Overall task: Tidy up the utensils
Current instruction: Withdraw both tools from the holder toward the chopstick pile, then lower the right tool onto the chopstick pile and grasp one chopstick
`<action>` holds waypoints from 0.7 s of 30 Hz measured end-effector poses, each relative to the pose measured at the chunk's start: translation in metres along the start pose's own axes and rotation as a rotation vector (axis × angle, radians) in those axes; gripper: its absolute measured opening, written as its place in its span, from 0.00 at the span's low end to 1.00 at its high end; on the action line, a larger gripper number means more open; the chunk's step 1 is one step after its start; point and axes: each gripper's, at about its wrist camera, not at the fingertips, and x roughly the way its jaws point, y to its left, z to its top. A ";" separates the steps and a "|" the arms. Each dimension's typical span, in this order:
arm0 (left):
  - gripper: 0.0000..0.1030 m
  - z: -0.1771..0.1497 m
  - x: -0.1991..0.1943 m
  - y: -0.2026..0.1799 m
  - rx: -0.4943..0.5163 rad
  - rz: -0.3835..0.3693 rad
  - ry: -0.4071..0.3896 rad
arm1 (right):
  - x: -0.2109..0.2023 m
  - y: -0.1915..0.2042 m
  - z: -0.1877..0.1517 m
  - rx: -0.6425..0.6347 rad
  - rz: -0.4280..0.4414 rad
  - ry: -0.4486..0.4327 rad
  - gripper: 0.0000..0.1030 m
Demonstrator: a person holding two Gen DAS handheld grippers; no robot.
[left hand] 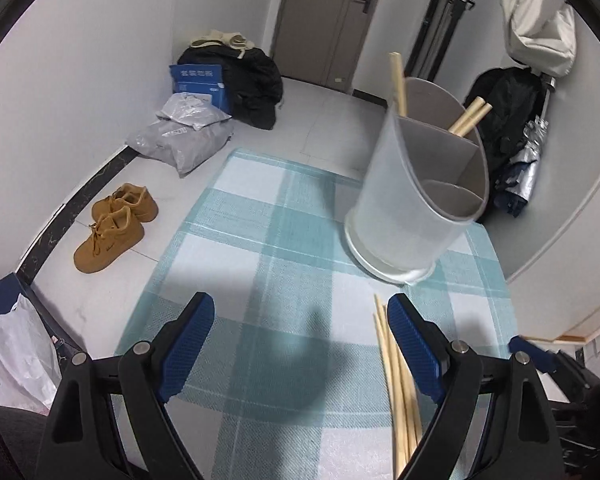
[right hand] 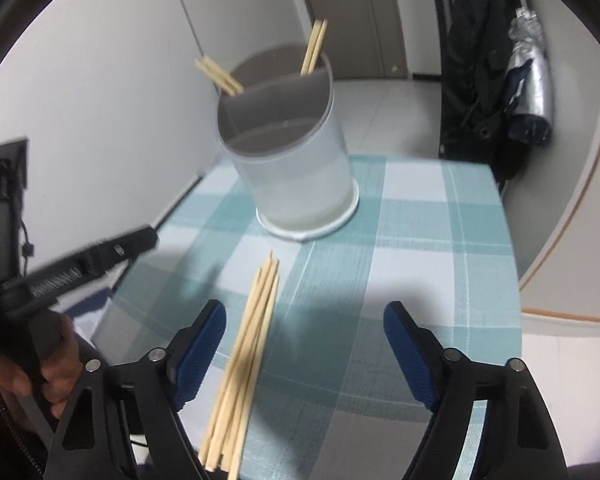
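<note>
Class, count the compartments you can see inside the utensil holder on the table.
3. In the utensil holder: two at the far side, each holding chopsticks, and one empty nearest the gripper.

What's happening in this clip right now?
A person holds a two-finger gripper in each hand over a table with a checked cloth. Both the left gripper and right gripper are open and hold nothing. A bundle of loose chopsticks lies on the cloth, nearest the right gripper. Behind it stands a divided utensil holder with a few chopsticks already standing in its compartments.
</note>
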 end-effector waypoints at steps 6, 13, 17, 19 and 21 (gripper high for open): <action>0.83 0.009 0.010 0.018 -0.073 0.009 0.034 | 0.041 0.010 0.009 -0.059 0.003 0.145 0.49; 0.83 0.016 0.013 0.034 -0.134 0.012 0.051 | 0.079 0.027 0.010 -0.138 -0.037 0.288 0.23; 0.83 0.017 0.015 0.040 -0.169 0.000 0.074 | 0.080 0.035 0.011 -0.177 -0.039 0.299 0.19; 0.83 0.019 0.015 0.042 -0.183 -0.008 0.080 | 0.080 0.037 0.012 -0.183 -0.035 0.310 0.18; 0.83 0.020 0.015 0.044 -0.196 -0.011 0.084 | 0.080 0.039 0.013 -0.193 -0.037 0.321 0.18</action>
